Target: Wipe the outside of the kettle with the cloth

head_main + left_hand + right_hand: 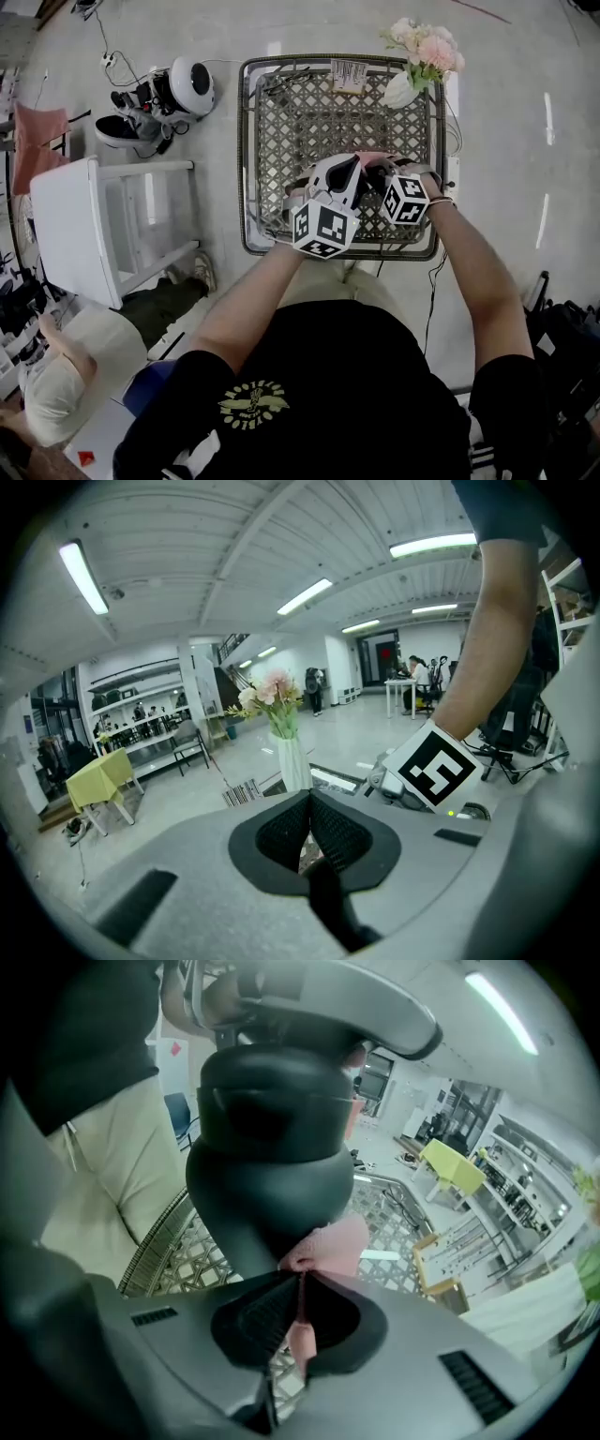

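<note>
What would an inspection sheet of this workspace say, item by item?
Surface: lattice tabletop.
Job's things: dark kettle; pink cloth against its lower side.
Clutter: vase of flowers and a card at the far edge.
Grippers: left gripper, jaws shut, nothing between; right gripper, jaws shut on the pink cloth.
Cables: one cable on the floor, far left.
Surroundings: white rack and round white device on the floor.

Over the wicker table (309, 122), the kettle (267, 1147) sits mostly hidden behind the left gripper (349, 171) in the head view; its top runs off the right gripper view's edge; the cloth (328, 1246) disappears partly between the right gripper's (298, 1281) jaws.
</note>
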Demonstrator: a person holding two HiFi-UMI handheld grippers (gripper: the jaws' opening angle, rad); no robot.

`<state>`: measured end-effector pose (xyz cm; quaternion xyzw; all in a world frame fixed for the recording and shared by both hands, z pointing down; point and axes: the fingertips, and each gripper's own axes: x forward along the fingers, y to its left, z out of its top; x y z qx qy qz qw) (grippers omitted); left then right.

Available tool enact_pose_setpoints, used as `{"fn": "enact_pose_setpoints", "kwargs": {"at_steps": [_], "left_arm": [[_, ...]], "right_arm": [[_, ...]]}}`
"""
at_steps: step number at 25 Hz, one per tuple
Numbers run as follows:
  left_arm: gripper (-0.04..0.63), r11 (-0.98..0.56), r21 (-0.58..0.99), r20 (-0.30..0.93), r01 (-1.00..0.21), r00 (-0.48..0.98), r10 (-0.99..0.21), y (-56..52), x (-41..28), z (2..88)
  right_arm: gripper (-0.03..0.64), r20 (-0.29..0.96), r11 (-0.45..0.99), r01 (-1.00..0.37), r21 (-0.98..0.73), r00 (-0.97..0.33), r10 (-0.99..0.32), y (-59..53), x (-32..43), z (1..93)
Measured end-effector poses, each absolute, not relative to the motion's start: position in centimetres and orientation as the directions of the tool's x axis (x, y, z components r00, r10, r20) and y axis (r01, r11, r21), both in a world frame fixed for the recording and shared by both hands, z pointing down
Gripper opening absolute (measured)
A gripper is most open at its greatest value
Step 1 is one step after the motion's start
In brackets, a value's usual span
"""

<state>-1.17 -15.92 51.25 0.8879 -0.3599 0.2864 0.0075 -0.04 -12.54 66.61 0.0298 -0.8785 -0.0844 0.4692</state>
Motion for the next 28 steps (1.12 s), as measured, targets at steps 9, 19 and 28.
{"fn": "enact_pose_setpoints", "kwargs": {"at_steps": [9, 19, 28], "left_arm": [[0.008, -0.750, -0.200, 0.523, -0.630, 0.579, -0.626, -15.7, -0.9, 51.3], [0.008, -0.752, -0.206, 0.524, -0.627, 0.578, -0.626, -16.0, -1.0, 51.6], [0.008, -0.752, -0.223, 0.519, -0.620, 0.578, -0.630, -15.8, -0.9, 51.7]], "right_arm": [[0.021, 0.822, 0.984, -0.170, 0.047, -0.553, -0.135, -7.9, 1.0, 67.7], [0.022, 0.742, 0.951, -0.299, -0.076, -0.654, -0.146, -1.9, -4.0, 66.8], [0.022, 0.669, 0.900, -0.394, -0.186, -0.722, -0.178, -0.7, -7.4, 65.3]]}}
